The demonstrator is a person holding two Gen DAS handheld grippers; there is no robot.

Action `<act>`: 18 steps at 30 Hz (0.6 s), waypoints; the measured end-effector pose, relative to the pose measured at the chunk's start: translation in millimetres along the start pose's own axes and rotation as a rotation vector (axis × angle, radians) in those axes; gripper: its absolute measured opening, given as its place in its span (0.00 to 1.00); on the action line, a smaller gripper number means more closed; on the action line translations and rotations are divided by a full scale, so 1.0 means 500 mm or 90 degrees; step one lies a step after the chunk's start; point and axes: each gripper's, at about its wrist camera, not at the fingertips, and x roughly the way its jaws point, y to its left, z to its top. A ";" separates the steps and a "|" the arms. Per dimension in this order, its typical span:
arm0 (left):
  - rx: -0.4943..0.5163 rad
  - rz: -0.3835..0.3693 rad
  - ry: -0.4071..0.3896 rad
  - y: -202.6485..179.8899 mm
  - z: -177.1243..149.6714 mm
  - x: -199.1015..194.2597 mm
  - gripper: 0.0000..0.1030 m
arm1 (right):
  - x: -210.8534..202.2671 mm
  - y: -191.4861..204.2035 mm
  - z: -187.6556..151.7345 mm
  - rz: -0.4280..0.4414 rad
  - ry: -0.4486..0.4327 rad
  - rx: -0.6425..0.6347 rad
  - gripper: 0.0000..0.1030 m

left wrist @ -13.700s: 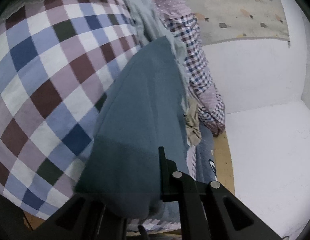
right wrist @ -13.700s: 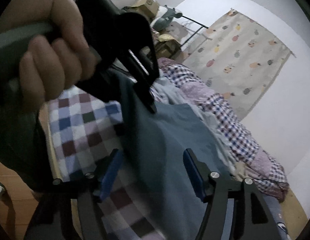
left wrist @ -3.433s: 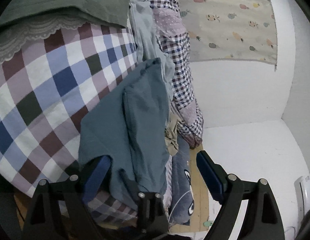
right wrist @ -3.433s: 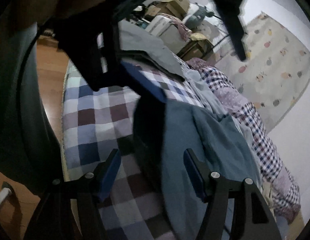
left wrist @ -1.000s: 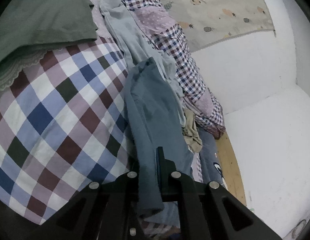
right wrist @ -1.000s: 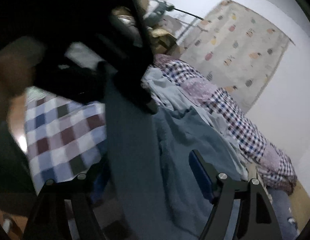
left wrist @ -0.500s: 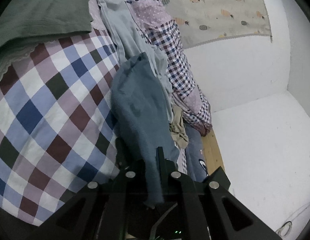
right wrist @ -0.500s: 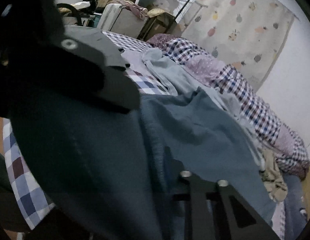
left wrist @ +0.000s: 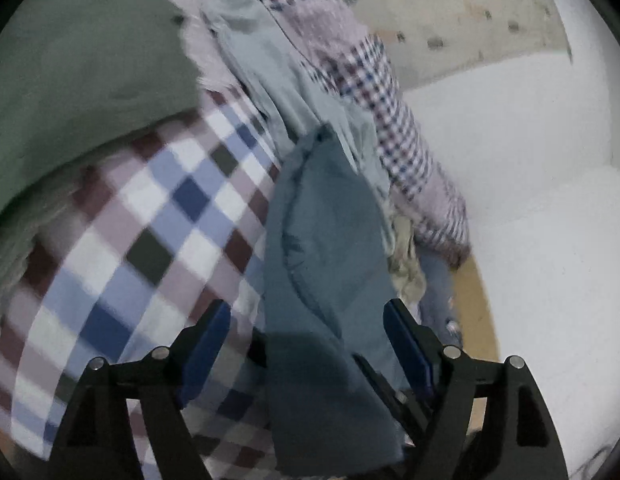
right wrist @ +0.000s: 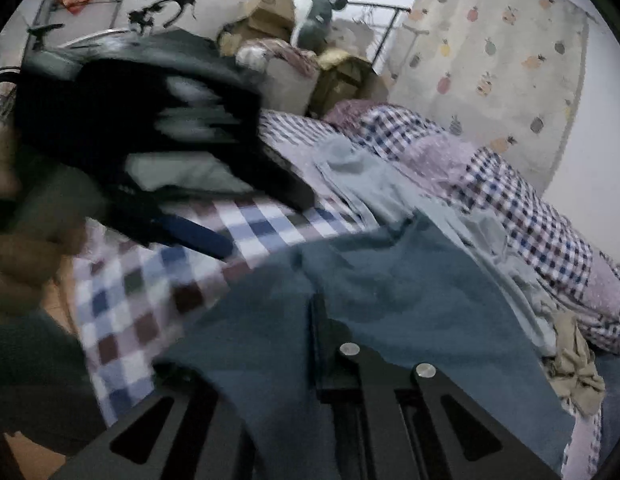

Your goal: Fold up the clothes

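Note:
A teal garment (left wrist: 325, 240) lies lengthwise on the checked bedsheet (left wrist: 150, 220), its near end raised towards the cameras. My left gripper (left wrist: 306, 320) is open, and the cloth runs between its blue pads (left wrist: 206, 340) without being pinched. In the right wrist view my right gripper (right wrist: 315, 320) is shut on a fold of the teal garment (right wrist: 409, 300), near its front edge. The left gripper (right wrist: 246, 216) shows there blurred at the upper left, held by a hand (right wrist: 18, 248).
A dark green cloth (left wrist: 82, 60) covers the bed's far left. A pale blue garment (left wrist: 270, 64), a gingham quilt (left wrist: 389, 112) and a beige crumpled piece (left wrist: 405, 264) lie along the right side. Wooden floor (left wrist: 473, 312) and white wall lie beyond. Boxes (right wrist: 270, 12) stand behind the bed.
My left gripper has opened and let go of the teal garment, which it pinched half a second ago. The right gripper, open a second ago, stays shut on the cloth.

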 end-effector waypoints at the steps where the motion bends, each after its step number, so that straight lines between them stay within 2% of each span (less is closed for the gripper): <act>1: 0.022 0.005 0.018 -0.010 0.011 0.019 0.80 | -0.008 0.006 0.003 -0.002 -0.005 -0.007 0.02; 5: 0.082 0.069 0.063 -0.029 0.061 0.090 0.80 | -0.016 -0.004 -0.001 -0.015 -0.005 0.000 0.02; 7: 0.083 0.080 0.071 -0.021 0.082 0.108 0.80 | -0.013 -0.016 -0.009 -0.017 0.003 0.012 0.02; 12: 0.055 0.018 0.057 0.008 0.100 0.108 0.80 | -0.011 -0.014 -0.026 -0.002 0.006 0.011 0.02; 18: 0.039 -0.001 0.062 0.018 0.080 0.095 0.80 | 0.005 0.008 -0.038 -0.002 0.018 -0.010 0.07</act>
